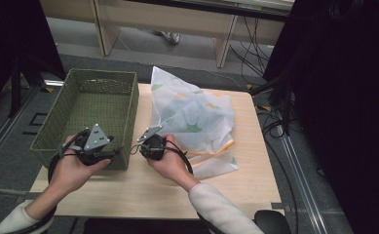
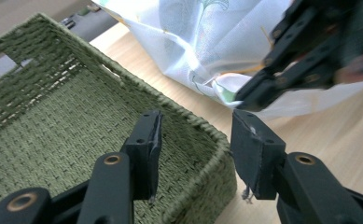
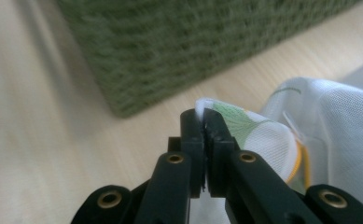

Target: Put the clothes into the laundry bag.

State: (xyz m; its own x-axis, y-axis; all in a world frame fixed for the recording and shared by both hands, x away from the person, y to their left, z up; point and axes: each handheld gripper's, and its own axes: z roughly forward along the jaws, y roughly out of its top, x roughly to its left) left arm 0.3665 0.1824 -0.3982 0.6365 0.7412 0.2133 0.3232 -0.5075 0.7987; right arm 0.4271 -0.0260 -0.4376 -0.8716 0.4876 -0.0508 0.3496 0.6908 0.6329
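Two hands come in at the bottom of the high view, and each one holds a tool. We see the left tool (image 1: 110, 152) at the near wall of one green woven basket (image 1: 80, 90), which sits on the left part of the light wooden table (image 1: 143, 187). We see the right tool (image 1: 145, 142) just beside the basket's near right corner, at the edge of one white cloth (image 1: 197, 114) with green and orange leaf shapes. The cloth lies crumpled on the table to the right of the basket, with its near corner close to our right hand. Beyond the table stands pale wooden furniture, and cables lie on the floor at the right.

From the left gripper view, the left tool (image 2: 195, 149) has its jaws apart with nothing between them. They sit over the basket's (image 2: 53, 116) corner rim. The right tool (image 2: 247, 95) comes in from the upper right, and its tip is on the cloth's (image 2: 193, 42) corner. The basket wall stands between our left tool and the cloth.

From the right gripper view, the right tool (image 3: 205, 135) is clamped on a folded corner of the cloth (image 3: 338, 116). The basket (image 3: 179, 46) looks blurry behind it, close by on the table (image 3: 44, 140).
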